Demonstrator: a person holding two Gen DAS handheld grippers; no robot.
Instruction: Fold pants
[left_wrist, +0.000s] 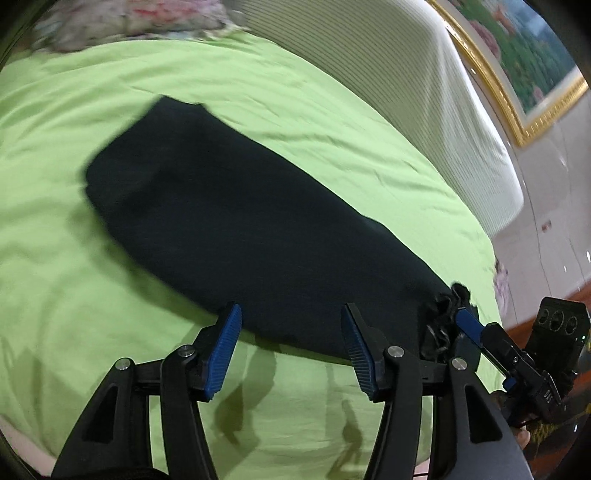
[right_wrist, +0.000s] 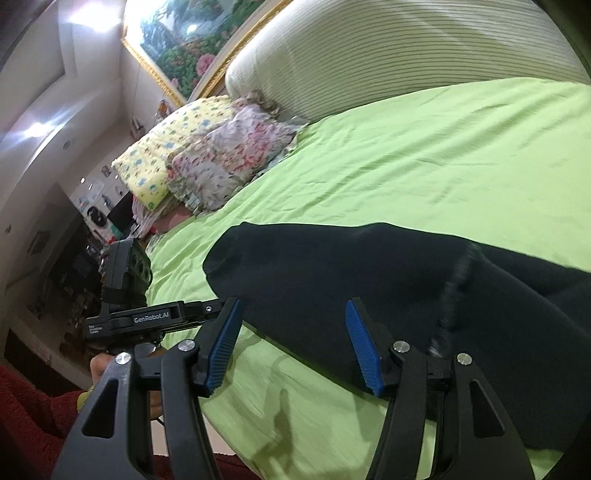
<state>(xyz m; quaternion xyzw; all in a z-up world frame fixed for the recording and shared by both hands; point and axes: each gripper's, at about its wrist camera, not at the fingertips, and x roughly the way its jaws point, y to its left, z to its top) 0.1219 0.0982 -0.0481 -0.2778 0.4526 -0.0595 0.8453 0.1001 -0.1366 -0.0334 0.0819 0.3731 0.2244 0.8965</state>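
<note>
Bedroom, folding in progress. Green bedsheet (left_wrist: 332, 122) spread wide under both tools, lightly creased, bare ahead of the jaws. Ribbed headboard (right_wrist: 406, 55) beyond the sheet, far ahead of the right gripper; gilt-framed painting (right_wrist: 173, 44) above it.

Black pants (left_wrist: 229, 236) laid flat on the sheet as a long dark band, stretching away from the left gripper (left_wrist: 291, 350) toward its far left, near edge passing just ahead of the fingertips. Same cloth seen from the right gripper (right_wrist: 295, 347), running off to its right, rounded end ahead and slightly left of the pads.

Soft, light, limp fabric by the look of it: likely to sag and slide on the smooth sheet, best pinched at an edge or corner through all layers. Bunched dark part (left_wrist: 439, 321), perhaps waistband or drawstring, to the right of the left gripper, close by the other tool's blue finger; too blurred to say whether touching.

Floral pillows (right_wrist: 221, 158) stacked far ahead and left of the right gripper, well apart from the cloth, not in the way.

Both sets of jaws released, spread apart, nothing between the pads. Red sleeve (right_wrist: 29, 406) low at left.
</note>
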